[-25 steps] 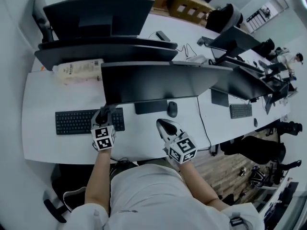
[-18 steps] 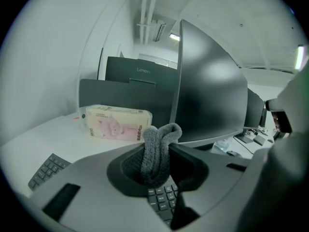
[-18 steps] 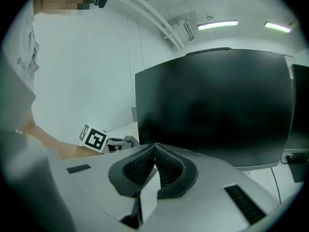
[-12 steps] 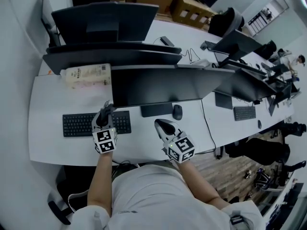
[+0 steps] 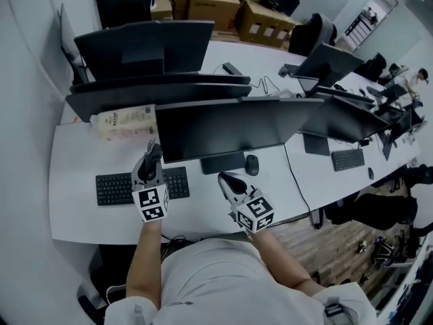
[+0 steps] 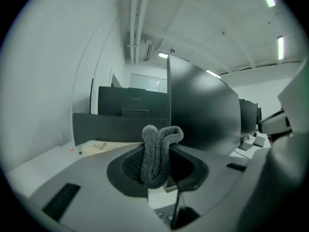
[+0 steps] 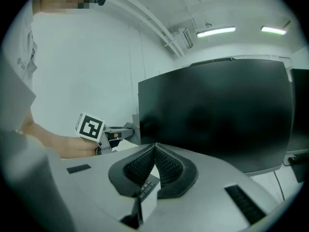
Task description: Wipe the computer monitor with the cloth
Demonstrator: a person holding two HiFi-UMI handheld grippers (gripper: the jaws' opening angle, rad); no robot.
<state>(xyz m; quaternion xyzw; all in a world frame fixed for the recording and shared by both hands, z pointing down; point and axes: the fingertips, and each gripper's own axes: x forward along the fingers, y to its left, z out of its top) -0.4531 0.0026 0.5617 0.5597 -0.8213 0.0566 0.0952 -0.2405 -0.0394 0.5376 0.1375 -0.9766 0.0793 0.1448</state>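
Table [image 5: 81, 164] is viewed steeply from above by head view. Monitor [image 5: 230, 124] is shared: seen edge-on, close, from left gripper view; screen faced from right gripper view.

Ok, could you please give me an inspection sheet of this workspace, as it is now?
Surface: white desk.
Job's things: monitor, dark, upright; grey cloth, bunched, gripped.
Clutter: keyboard, mouse, white packet left of the monitor.
Grippers: left gripper shut on the cloth near the monitor's left edge; right gripper shut, empty.
Cables: thin cable on the rear desk.
Surroundings: cardboard boxes, other monitors on neighbouring desks.
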